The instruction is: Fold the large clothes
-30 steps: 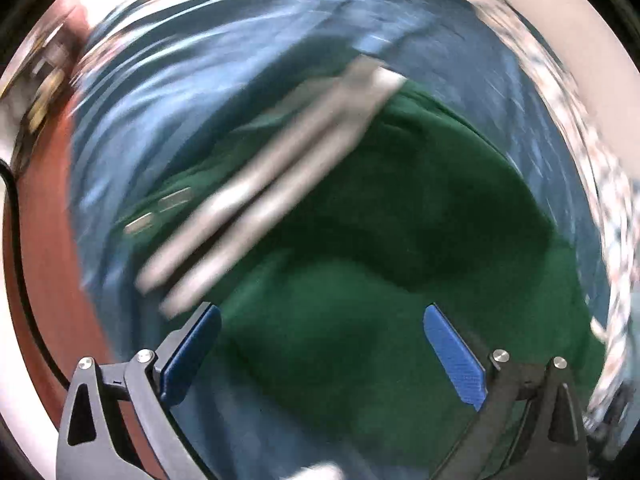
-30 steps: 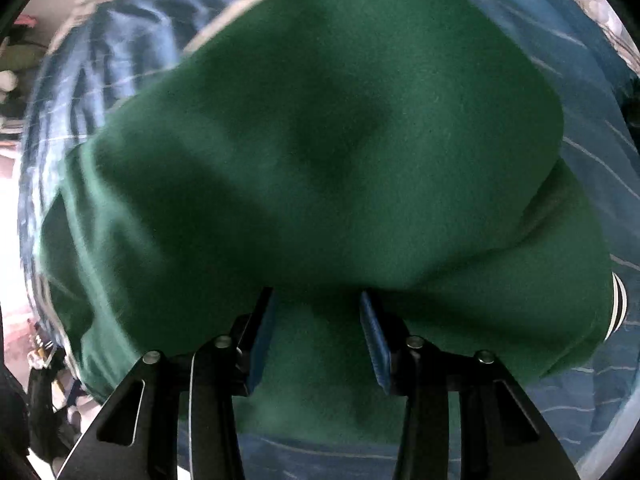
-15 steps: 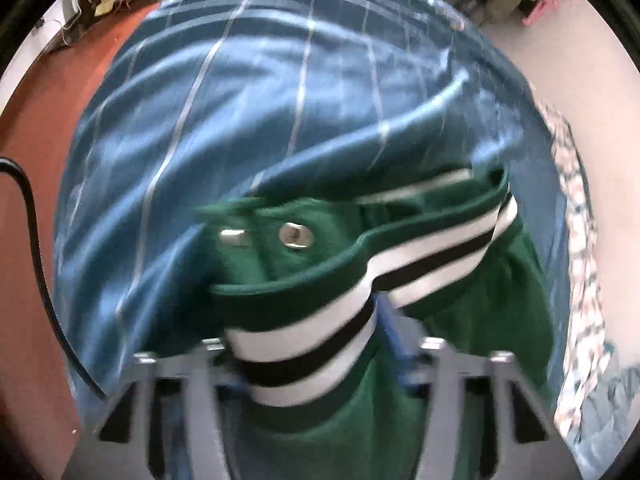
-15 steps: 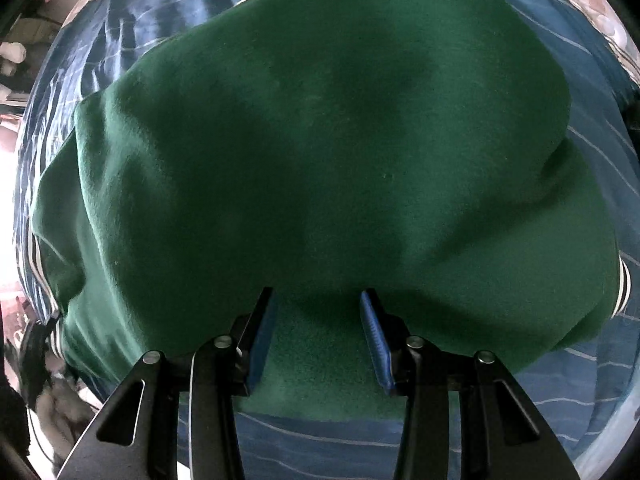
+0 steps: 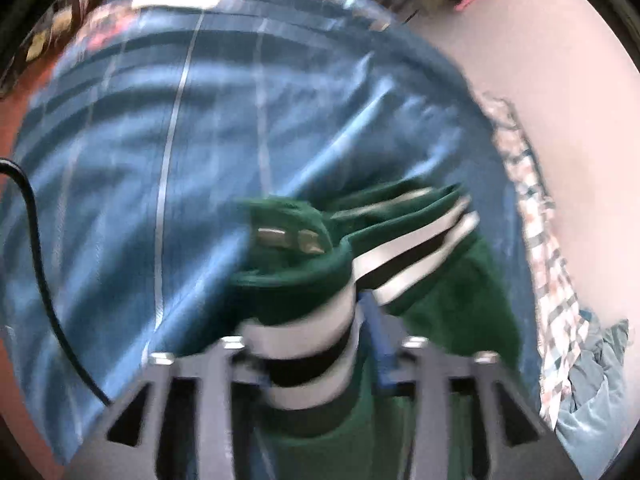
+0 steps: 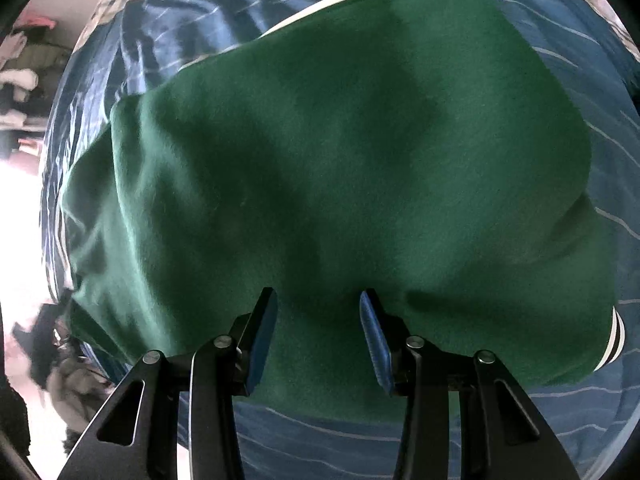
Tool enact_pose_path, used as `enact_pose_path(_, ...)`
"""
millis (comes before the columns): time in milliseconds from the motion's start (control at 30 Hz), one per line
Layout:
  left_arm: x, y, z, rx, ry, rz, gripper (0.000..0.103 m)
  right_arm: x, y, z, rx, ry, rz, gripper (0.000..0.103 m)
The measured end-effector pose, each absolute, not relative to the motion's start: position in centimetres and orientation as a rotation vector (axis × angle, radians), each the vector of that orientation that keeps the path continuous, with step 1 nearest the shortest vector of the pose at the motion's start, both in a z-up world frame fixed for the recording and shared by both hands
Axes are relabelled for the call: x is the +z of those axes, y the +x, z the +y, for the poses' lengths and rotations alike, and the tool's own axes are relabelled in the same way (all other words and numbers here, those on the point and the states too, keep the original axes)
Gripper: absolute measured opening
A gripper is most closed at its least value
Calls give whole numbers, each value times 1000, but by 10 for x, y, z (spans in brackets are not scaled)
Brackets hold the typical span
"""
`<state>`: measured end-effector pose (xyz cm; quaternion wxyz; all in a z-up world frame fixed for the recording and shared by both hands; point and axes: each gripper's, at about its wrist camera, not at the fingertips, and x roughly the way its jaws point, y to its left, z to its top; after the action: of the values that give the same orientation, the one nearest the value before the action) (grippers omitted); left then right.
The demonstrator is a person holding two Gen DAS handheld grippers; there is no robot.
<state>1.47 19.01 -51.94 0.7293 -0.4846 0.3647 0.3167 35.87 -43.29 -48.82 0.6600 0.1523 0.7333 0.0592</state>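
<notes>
A large green jacket (image 6: 340, 152) with black-and-white striped ribbed trim lies spread on a blue striped bedsheet (image 6: 168, 28). In the left wrist view, my left gripper (image 5: 316, 344) is shut on the jacket's striped hem (image 5: 308, 344) and holds it bunched above the sheet; metal snaps (image 5: 288, 238) show on the lifted green edge. In the right wrist view, my right gripper (image 6: 318, 312) is open, its blue pads just above the near edge of the flat jacket, holding nothing. A striped cuff (image 6: 614, 338) shows at the lower right.
The blue bedsheet (image 5: 160, 128) covers the bed. A plaid cloth (image 5: 548, 280) lies along the bed's right edge beside a pale wall. A black cable (image 5: 40, 264) hangs at the left. Clothes and clutter (image 6: 24, 76) stand beyond the bed at left.
My left gripper went from open above the jacket to shut on the striped hem and lifted it. My right gripper stayed open; the jacket shifted slightly under it.
</notes>
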Motion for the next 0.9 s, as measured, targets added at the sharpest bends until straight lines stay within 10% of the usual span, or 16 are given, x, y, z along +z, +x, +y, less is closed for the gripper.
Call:
enact_pose_path(133, -530, 9, 192, 679, -1120, 749, 59, -499, 352, -450, 106, 383, 1683, 45)
enact_pose_path(233, -509, 29, 191, 737, -1010, 773, 19, -510, 348, -458, 83, 437, 1701, 45)
enact_pose_path(900, -264, 99, 141, 457, -328, 639, 12, -472, 308, -500, -97, 582, 1666, 45)
